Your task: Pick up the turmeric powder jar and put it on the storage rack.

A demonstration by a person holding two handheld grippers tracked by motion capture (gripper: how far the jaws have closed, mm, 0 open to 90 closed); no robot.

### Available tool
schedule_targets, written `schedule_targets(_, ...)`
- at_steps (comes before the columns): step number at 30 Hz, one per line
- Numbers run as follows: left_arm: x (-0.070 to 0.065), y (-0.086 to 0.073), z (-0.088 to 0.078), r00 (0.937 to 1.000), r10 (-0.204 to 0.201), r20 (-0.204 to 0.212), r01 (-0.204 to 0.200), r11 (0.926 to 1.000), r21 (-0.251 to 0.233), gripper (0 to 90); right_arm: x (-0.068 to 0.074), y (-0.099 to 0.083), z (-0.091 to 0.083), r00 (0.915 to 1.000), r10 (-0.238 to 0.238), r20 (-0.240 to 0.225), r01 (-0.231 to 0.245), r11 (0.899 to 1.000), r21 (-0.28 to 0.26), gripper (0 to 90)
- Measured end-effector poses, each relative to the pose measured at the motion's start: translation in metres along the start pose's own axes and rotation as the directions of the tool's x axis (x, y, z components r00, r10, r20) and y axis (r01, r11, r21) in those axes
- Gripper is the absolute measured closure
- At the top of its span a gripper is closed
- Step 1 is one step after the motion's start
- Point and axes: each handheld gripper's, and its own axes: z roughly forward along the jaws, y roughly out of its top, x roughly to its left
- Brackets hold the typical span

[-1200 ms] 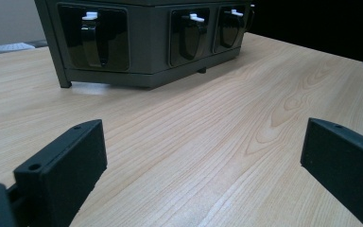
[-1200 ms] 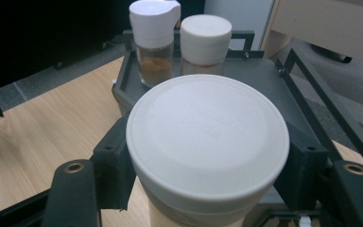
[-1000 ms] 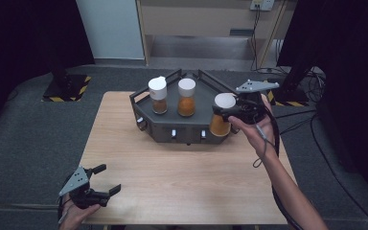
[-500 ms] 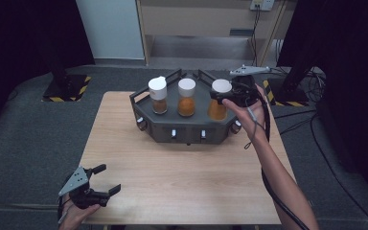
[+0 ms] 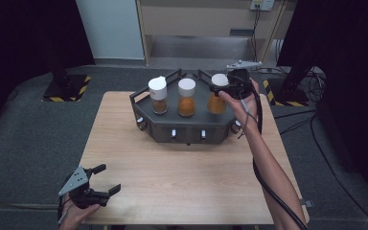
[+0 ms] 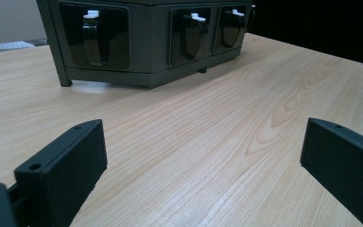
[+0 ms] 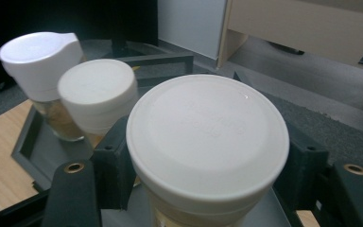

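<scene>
A dark tray-like rack [image 5: 187, 128] stands at the far middle of the wooden table [image 5: 182, 187]. Two white-capped jars [image 5: 157, 95] [image 5: 187, 97] with brown and orange contents stand in it. My right gripper [image 5: 220, 88] is shut on a third white-capped jar [image 5: 215, 104] at the rack's right end, in line with the others; whether it rests on the rack I cannot tell. In the right gripper view the held jar [image 7: 208, 137] sits between the jaws, the other two jars [image 7: 97, 94] [image 7: 42, 61] behind it. My left gripper [image 5: 108, 178] [image 6: 203, 163] is open, low over the table's near left corner.
The rack's front wall [image 6: 142, 38] carries several small latches facing the left gripper. Dark floor surrounds the table, with a cabinet and cables [image 5: 256, 19] beyond the far edge. The right gripper's cable [image 5: 263, 177] hangs along the person's forearm.
My right gripper has carried the jar from beside the rack's right edge away from the person and slightly left, over the rack's right end. The left gripper has stayed put.
</scene>
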Motion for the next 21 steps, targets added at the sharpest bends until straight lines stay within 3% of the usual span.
schedule_targets(21, 0.001, 0.000, 0.001, 1.0000, -0.002, 0.005, 0.002, 1.0000, 0.001, 0.2, -0.003, -0.008, 0.034, 0.9995, 0.017, 0.026, -0.018, 0.999, 0.032, 33.4)
